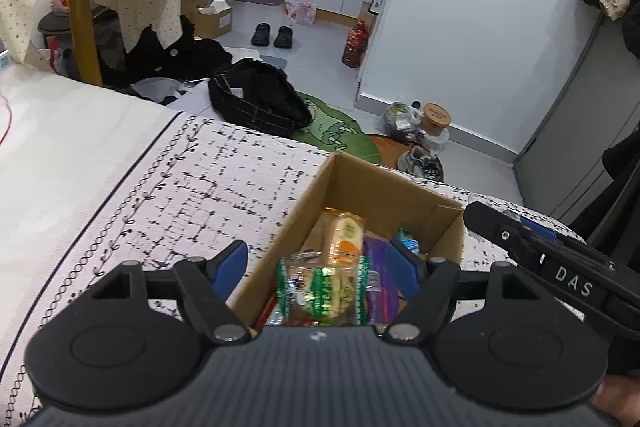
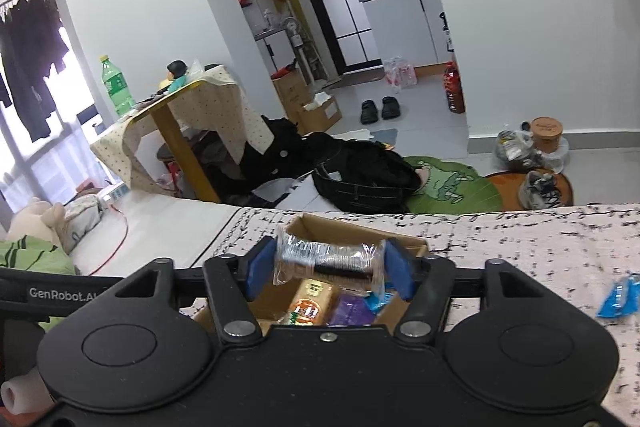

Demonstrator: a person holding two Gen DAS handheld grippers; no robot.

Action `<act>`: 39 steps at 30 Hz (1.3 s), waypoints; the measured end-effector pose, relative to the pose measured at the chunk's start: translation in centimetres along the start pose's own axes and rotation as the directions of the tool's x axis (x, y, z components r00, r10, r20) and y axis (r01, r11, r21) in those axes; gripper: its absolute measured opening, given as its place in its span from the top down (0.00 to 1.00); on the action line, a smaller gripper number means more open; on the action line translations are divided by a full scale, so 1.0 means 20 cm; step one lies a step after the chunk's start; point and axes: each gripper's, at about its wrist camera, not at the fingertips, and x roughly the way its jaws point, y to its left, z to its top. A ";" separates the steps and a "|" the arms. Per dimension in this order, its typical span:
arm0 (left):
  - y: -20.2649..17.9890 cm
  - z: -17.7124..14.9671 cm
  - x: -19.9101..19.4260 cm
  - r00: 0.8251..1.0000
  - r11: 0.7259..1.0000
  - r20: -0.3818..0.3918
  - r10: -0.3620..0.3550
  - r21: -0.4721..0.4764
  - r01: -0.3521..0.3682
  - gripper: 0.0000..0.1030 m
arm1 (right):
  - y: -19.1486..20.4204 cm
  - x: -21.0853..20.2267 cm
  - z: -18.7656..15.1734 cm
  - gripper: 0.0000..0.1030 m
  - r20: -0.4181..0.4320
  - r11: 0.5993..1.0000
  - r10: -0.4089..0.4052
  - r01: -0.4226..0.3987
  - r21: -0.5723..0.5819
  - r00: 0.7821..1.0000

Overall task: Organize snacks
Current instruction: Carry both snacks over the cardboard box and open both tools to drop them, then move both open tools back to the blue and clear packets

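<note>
An open cardboard box (image 1: pixel 400 187) stands on the patterned blanket (image 1: pixel 160 195) and holds several snack packets. One is a green-and-white packet (image 1: pixel 324 291), another a yellow one (image 1: pixel 344 231), another a purple one (image 1: pixel 380 267). My left gripper (image 1: pixel 318 263) hangs open over the box, its blue pads clear of the green-and-white packet below. My right gripper (image 2: pixel 328 263) is over the box (image 2: pixel 360 231) with a clear-wrapped dark snack (image 2: pixel 330 259) between its pads, which no longer squeeze it. From the left wrist view the right gripper (image 1: pixel 492 223) reaches in at the box's right wall.
A loose blue packet (image 2: pixel 618 295) lies on the blanket to the right of the box. Beyond the bed's edge lie a black bag (image 1: pixel 256 99) and a green rug (image 1: pixel 340 135). A cloth-covered table (image 2: pixel 192 95) with a green bottle (image 2: pixel 116 87) stands at the left.
</note>
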 end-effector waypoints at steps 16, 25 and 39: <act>-0.05 -0.05 0.04 1.000 1.000 -0.020 -0.024 -0.001 0.024 0.27 | -0.18 -0.21 -0.07 0.24 0.012 0.989 -0.116 0.114 0.089 0.993; -0.21 -0.09 0.06 0.996 0.994 -0.020 -0.086 0.062 0.087 0.18 | -0.29 -0.32 -0.12 0.14 0.018 0.977 -0.179 0.175 0.119 0.984; -0.46 -0.14 0.14 0.985 0.979 -0.055 -0.161 0.121 0.167 0.11 | -0.50 -0.47 -0.20 0.00 0.004 0.943 -0.291 0.287 0.167 0.957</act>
